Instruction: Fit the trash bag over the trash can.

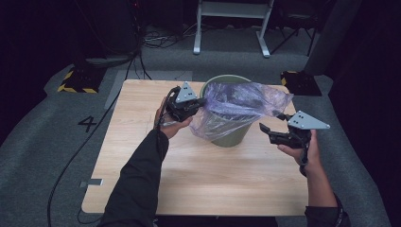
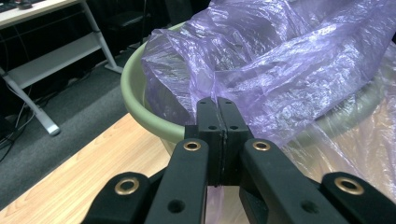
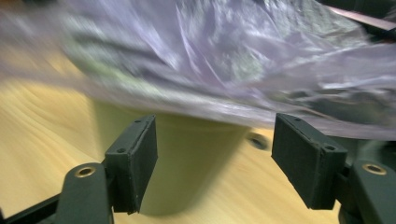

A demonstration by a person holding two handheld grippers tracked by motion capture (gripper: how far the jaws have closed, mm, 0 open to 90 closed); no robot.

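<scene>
The left gripper (image 1: 201,101) is clamped on the edge of a purple plastic bag (image 1: 241,101) draped over a green bin (image 1: 226,135). The right gripper (image 1: 273,123), jaws apart and holding nothing, faces the bin's side below the bag. A "4" (image 1: 88,124) marks the floor to the left.

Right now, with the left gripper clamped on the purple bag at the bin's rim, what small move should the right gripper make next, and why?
Probably bring the right gripper up to the bag's loose right edge and close on it. Its jaws stand open with nothing between them, just below the overhanging plastic, while the left gripper is shut on the bag at the green bin's rim. That side isn't yet pulled over the rim.
</scene>
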